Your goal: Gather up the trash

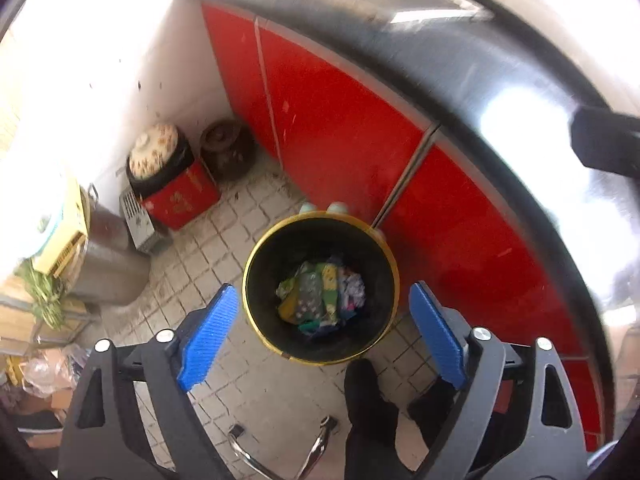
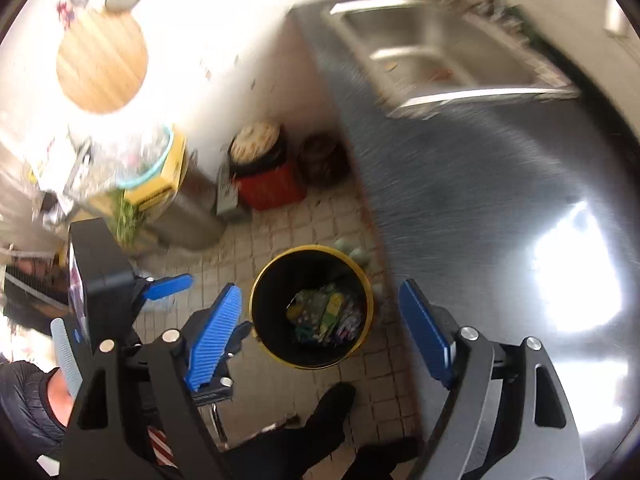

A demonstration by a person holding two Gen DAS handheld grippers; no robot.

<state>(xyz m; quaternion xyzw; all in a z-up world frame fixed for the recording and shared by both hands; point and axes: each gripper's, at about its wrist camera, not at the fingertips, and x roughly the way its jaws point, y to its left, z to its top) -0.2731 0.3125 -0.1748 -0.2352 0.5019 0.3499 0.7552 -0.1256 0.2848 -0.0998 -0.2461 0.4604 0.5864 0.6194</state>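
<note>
At frame centre I see the bin (image 1: 321, 288), wrappers (image 1: 320, 294) inside blurred; left gripper (image 1: 324, 320) and right gripper (image 2: 320, 332) both gape empty.

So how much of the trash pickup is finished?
Done: colourful wrappers already lie at the bottom of the bin. In hand: nothing; the left gripper and right gripper both stand open and empty above it. Left: the bin is far from full; no loose trash shows clearly on the floor around it.
</note>
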